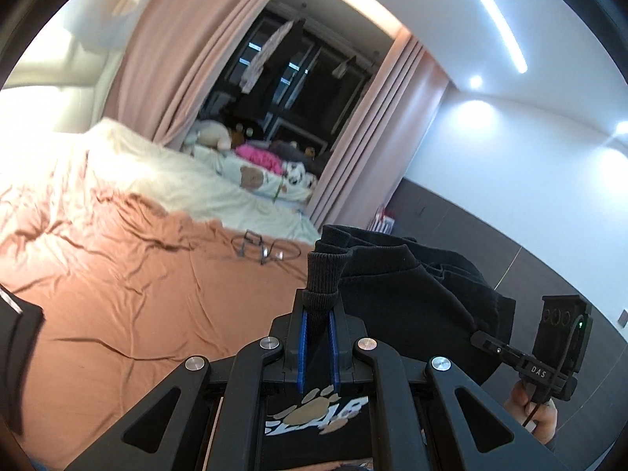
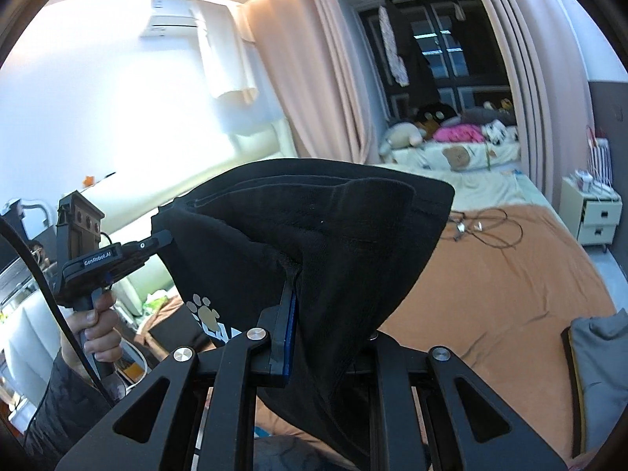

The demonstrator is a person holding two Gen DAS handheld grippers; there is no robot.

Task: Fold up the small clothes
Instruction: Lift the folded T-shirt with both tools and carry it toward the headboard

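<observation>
A small black sweatshirt with a paw-print logo hangs in the air between both grippers, above the bed. My left gripper is shut on its ribbed cuff. My right gripper is shut on a bunch of the black fabric, which drapes over and hides its right finger. The right gripper also shows in the left wrist view, pinching the garment's edge. The left gripper shows in the right wrist view, gripping the garment's far corner.
The bed below has an orange sheet and a cream blanket. A tangle of cables lies on the sheet. A white bedside cabinet stands at the right. A grey pillow lies at the near right.
</observation>
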